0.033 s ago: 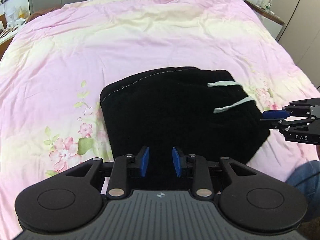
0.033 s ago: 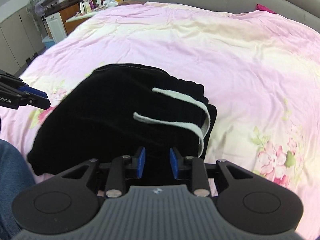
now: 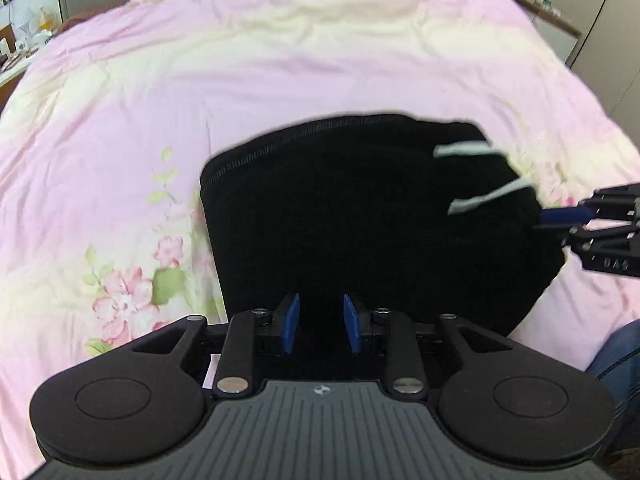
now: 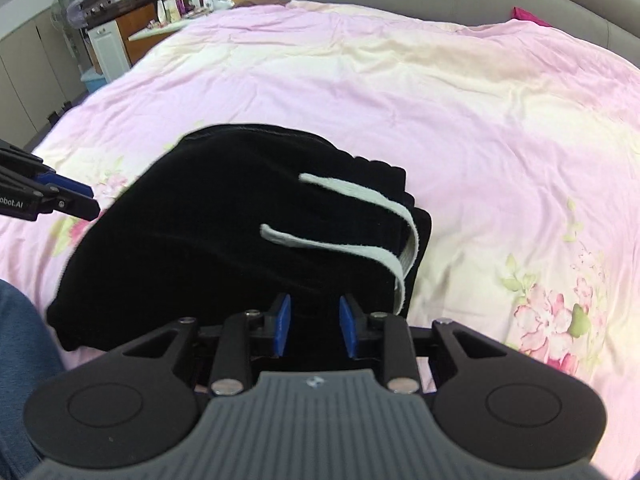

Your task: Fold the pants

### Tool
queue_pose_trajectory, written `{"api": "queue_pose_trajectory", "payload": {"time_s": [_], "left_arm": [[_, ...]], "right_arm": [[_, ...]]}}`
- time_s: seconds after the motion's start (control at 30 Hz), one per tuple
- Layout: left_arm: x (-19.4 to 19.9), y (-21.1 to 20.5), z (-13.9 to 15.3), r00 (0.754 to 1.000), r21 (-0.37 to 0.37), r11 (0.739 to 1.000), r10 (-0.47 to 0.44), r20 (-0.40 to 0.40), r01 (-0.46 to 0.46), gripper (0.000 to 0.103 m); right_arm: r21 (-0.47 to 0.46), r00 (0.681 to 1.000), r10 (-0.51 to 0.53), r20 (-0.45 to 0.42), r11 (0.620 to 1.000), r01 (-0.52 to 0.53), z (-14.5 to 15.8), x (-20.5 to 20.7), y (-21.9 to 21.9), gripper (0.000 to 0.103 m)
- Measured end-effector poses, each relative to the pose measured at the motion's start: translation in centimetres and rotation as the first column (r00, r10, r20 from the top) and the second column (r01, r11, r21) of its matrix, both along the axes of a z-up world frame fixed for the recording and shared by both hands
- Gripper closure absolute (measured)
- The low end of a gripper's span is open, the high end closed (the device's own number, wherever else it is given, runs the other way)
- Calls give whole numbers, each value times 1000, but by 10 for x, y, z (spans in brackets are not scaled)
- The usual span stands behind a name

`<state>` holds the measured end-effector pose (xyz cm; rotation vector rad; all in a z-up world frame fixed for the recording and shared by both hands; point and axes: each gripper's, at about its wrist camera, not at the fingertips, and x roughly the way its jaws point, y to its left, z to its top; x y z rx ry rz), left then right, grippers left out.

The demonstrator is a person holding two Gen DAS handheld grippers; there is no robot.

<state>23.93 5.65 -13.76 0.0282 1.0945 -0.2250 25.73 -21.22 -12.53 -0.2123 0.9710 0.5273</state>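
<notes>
- Nothing has shifted since the earlier pictures: both are taken at the same instant, and the garment and both tools sit where they sit there.
- Left wrist view: the pants (image 3: 360,224), black and already folded into a compact bundle, lie on the bed (image 3: 280,60) in the centre of the frame, straight ahead of the left tool (image 3: 321,324).
- That tool's blue pads stand a narrow gap apart with nothing between them, just short of the bundle's near edge.
- A stitched hem runs along the bundle's upper left edge, and the two white drawstrings (image 3: 480,176) lie at its right end.
- The right tool (image 3: 560,216) enters from the right edge of the frame, close beside the bundle's right side; from here I cannot tell how its jaws stand.
- Right wrist view: the bundle fills the centre left, its long axis slanting from lower left to upper right, directly in front of the right tool (image 4: 314,320).
- Here the pads show a narrow gap and hold nothing.
- Both drawstrings curve over the bundle's right edge, the nearest part to this tool.
- Judging by this, the fold looks nearly complete, and each tool is about equally near.
- Open quilt spreads widely above and to the right; a denim-clad leg (image 4: 20,344) crowds the lower left.
</notes>
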Motion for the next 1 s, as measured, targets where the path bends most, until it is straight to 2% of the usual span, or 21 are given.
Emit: {"api": "queue_pose_trajectory", "payload": {"time_s": [0.13, 0.27, 0.43, 0.47, 0.5, 0.57, 0.6, 0.63, 0.67, 0.73, 0.87, 1.0], "left_arm": [[5, 0, -31, 997, -12, 1000, 26, -71, -27, 72], [7, 0, -58, 994, -3, 999, 39, -103, -40, 67], [6, 6, -43, 994, -24, 999, 45, -98, -48, 63], [5, 9, -36, 996, -26, 999, 41, -79, -43, 62], [2, 13, -28, 998, -23, 999, 37, -56, -38, 55], [-2, 20, -13, 999, -3, 999, 32, 1, -32, 40], [-3, 26, -6, 999, 2, 999, 39, 26, -39, 29], [-1, 32, -2, 998, 0, 999, 51, 36, -51, 23], [2, 38, -1, 997, -7, 998, 64, 34, -64, 23], [8, 51, -3, 994, -21, 994, 108, 16, -107, 22], [23, 74, -15, 982, -80, 979, 182, -44, -185, 22], [34, 80, -31, 980, -137, 973, 174, -98, -186, 21]], "right_arm": [[-8, 998, -27, -51, 1000, 27, -30, 5, -7, 78], [44, 992, -75, -101, 996, 80, -55, 10, -17, 76], [39, 991, -83, -107, 995, 87, -55, 12, -16, 76], [42, 990, -83, -111, 995, 88, -53, 14, -17, 73], [47, 989, -86, -118, 995, 92, -50, 15, -18, 70], [63, 986, -99, -132, 992, 108, -42, 18, -24, 56], [88, 985, -100, -143, 990, 113, -38, 19, -28, 53], [120, 983, -98, -153, 986, 117, -33, 20, -32, 44], [149, 982, -100, -158, 981, 124, -30, 22, -37, 35], [186, 979, -121, -163, 971, 151, -25, 30, -45, 31], [209, 961, -177, -214, 953, 222, -34, 54, -59, 28], [260, 911, -197, -361, 917, 301, -59, 79, -72, 28]]}}
